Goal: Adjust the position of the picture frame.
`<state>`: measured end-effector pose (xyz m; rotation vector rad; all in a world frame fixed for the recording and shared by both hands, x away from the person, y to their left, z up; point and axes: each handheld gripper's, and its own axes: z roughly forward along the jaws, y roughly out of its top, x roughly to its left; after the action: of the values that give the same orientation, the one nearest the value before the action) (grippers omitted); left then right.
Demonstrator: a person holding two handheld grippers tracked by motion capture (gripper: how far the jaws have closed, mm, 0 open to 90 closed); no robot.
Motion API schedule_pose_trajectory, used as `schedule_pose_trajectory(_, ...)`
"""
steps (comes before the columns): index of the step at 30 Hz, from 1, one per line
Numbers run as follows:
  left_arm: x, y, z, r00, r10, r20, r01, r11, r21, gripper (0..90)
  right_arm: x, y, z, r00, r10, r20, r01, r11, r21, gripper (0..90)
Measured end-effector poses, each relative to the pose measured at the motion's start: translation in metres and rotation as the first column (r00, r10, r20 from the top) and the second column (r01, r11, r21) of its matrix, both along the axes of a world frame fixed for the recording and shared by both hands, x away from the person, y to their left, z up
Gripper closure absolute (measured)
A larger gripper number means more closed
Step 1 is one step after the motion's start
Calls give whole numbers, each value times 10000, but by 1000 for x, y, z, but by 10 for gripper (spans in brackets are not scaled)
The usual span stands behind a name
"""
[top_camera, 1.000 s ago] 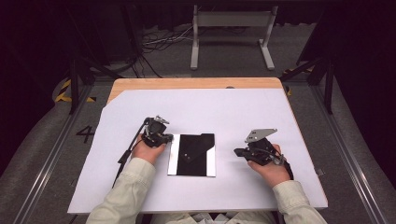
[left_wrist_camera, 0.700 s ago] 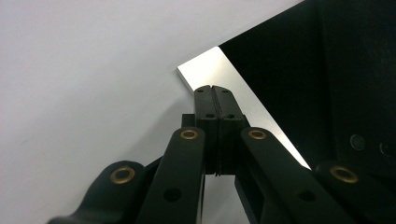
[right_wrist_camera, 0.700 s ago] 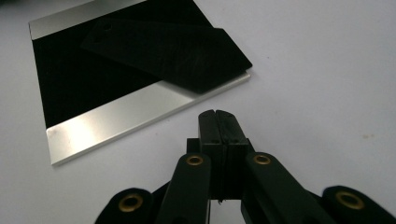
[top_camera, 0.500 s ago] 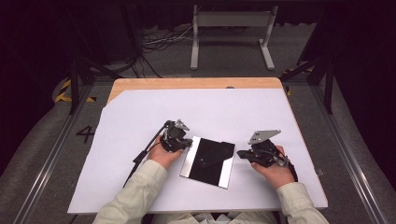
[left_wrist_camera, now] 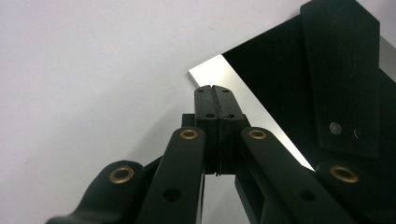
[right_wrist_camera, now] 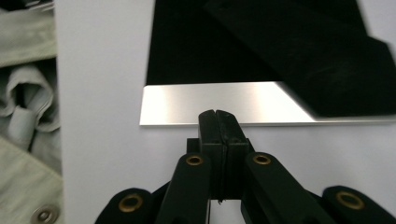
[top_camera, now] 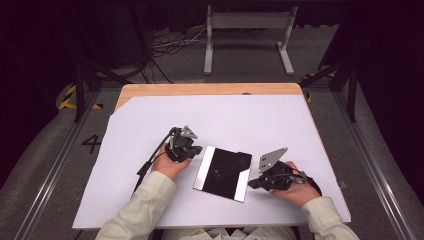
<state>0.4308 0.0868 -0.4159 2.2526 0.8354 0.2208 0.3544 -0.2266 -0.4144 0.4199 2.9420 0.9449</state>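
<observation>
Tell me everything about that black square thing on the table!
The black square is flat and thin, with shiny silver strips along two opposite edges and a black strap with a snap across its top. It lies turned slightly askew on the white table cover, between the left gripper and right gripper, whose shut fingers meet its silver edges.

Black panel [top_camera: 223, 173] with silver side strips, which lay square to the front edge of the white surface [top_camera: 150, 125] a second ago, now sits rotated clockwise and shifted right, toward the right gripper [top_camera: 251, 184]. Left gripper [top_camera: 198, 150] moved right, ending against the panel's left silver strip. The panel's right silver strip now lies just beside the right gripper's tips.
</observation>
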Motion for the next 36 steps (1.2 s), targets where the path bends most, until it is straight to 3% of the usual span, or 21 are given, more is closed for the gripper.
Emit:
schedule_pose_trajectory(3,-1,8,3,9999,125,86,-124,9999,-94,900,-1,11,-10,9981,411,-460,-435,9976,-533,899)
schedule_pose_trajectory(6,-2,15,3,9998,187,68,-186,9998,-37,900,0,16,-13,9945,700,-781,-709,9974,-88,900)
schedule_pose_trajectory(11,-4,28,6,9992,386,118,-384,9991,-173,900,-1,21,-10,9959,706,-565,-726,9968,-343,900)
schedule_pose_trajectory(16,-7,37,8,9982,582,171,-578,9980,-265,900,3,22,-8,9987,395,-313,-411,9978,-527,900)
schedule_pose_trajectory(22,-9,45,7,9971,755,97,-752,9967,-291,900,7,24,-9,9972,634,-391,-646,9975,-298,900)
schedule_pose_trajectory(25,-10,49,8,9963,851,96,-847,9959,-330,900,8,29,-13,9934,933,-663,-922,9955,196,900)
schedule_pose_trajectory(28,-10,50,9,9959,901,108,-896,9952,-382,900,6,38,-12,9954,930,-222,-930,9957,-19,900)
schedule_pose_trajectory(31,-11,52,9,9954,948,111,-944,9948,-371,900,6,46,-15,9977,674,-94,-672,9974,265,900)
schedule_pose_trajectory(36,-12,55,10,9938,1100,161,-1092,9931,-426,900,8,62,-17,9982,338,490,-356,9987,365,900)
